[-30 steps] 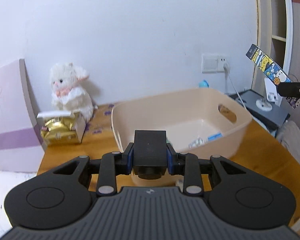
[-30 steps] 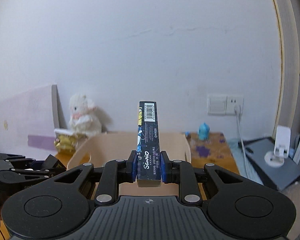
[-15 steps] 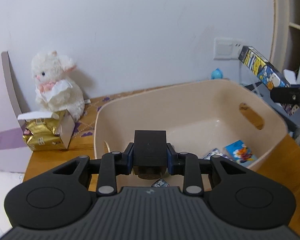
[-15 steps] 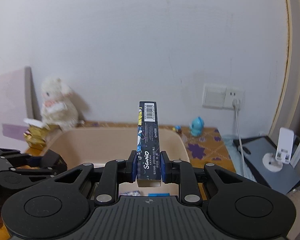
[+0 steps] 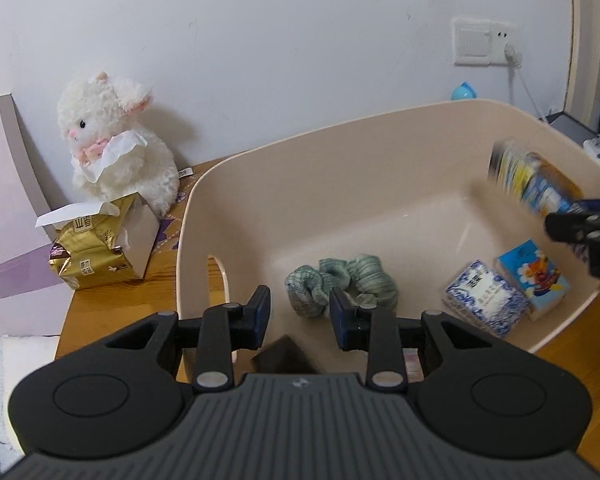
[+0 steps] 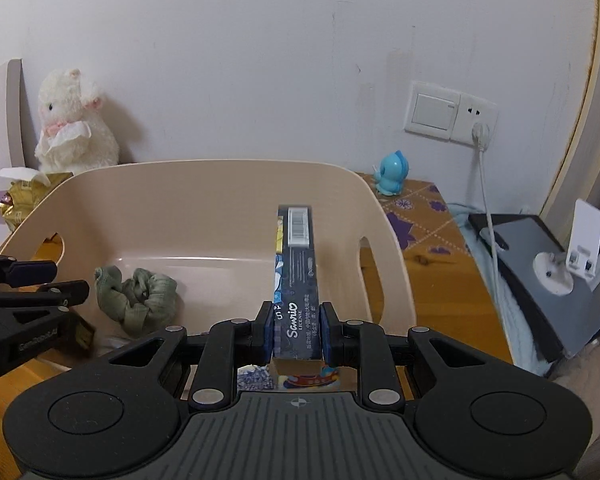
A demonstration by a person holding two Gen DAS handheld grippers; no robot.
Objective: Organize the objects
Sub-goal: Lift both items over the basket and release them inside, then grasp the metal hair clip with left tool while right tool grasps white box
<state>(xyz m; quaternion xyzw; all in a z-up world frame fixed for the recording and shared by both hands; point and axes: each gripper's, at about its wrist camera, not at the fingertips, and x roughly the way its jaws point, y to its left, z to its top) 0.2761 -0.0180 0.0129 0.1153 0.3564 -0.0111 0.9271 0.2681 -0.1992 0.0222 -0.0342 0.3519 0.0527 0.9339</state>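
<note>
A beige plastic bin (image 5: 260, 184) stands on the wooden table, also in the right wrist view (image 6: 204, 184). My left gripper (image 5: 299, 316) is open above the bin's near end; a dark boxy object (image 5: 284, 356) lies just below it. My right gripper (image 6: 295, 330) is shut on a long dark blue Sanrio box (image 6: 298, 280) and holds it over the bin; the box shows blurred in the left wrist view (image 5: 534, 182). A green scrunchie (image 5: 340, 284) and two tissue packs (image 5: 486, 296) (image 5: 534, 278) lie in the bin.
A white plush lamb (image 5: 112, 144) and a gold tissue pack (image 5: 100, 248) sit left of the bin. A blue figurine (image 6: 392, 174), a wall socket with cable (image 6: 478, 122), a grey device (image 6: 548, 284) and a white phone stand (image 6: 580, 248) are to the right.
My left gripper has opened and let go of the dark object, which now lies below it. Both grippers moved forward and down over the bin; the Sanrio box is lower.
</note>
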